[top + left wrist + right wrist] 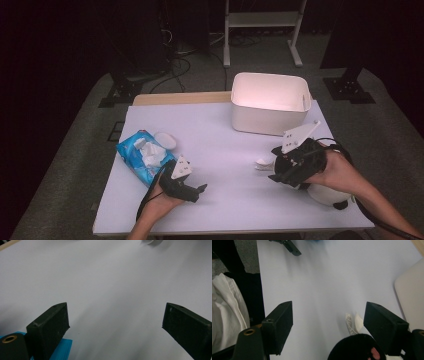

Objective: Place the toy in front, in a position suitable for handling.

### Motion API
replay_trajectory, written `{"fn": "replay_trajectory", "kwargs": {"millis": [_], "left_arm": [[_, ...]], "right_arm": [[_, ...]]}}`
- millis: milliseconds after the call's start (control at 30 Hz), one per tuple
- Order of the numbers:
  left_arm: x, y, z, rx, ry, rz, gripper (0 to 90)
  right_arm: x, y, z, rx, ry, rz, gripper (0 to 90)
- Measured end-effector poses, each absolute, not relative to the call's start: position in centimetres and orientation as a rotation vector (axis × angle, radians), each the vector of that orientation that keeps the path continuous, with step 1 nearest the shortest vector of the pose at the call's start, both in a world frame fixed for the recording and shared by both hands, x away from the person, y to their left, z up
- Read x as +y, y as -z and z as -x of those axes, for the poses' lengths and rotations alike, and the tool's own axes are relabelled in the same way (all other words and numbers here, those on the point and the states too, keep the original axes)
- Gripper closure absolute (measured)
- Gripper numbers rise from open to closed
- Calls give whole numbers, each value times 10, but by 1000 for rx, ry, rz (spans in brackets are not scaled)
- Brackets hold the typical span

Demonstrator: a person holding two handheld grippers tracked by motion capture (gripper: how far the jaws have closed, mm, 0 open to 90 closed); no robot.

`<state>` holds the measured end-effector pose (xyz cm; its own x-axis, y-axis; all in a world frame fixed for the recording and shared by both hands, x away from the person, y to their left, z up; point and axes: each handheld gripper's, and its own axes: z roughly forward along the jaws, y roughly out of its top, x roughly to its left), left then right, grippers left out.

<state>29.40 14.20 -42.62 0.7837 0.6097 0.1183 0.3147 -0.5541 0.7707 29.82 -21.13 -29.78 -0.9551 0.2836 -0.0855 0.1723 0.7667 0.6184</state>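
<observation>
While both grippers hover over the white table [225, 165], the left gripper [199, 190] gapes wide and empty beside the blue wipes pack [142, 155]; the right gripper [274, 172], equally wide, grips nothing, a crumpled wipe [263, 163] lying just beside its jaws.

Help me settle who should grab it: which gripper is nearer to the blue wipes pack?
Left. The left gripper sits just beside the blue wipes pack's near corner, jaws open over bare table. The right gripper is far across the table, near the white bin.
</observation>
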Motion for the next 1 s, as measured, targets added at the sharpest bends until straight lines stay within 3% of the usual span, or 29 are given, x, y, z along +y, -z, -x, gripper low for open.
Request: {"fn": "replay_trajectory", "kwargs": {"millis": [1000], "left_arm": [[141, 430, -296, 687, -474, -2207, 57]], "right_arm": [[-278, 290, -308, 2790, -825, -525, 201]]}}
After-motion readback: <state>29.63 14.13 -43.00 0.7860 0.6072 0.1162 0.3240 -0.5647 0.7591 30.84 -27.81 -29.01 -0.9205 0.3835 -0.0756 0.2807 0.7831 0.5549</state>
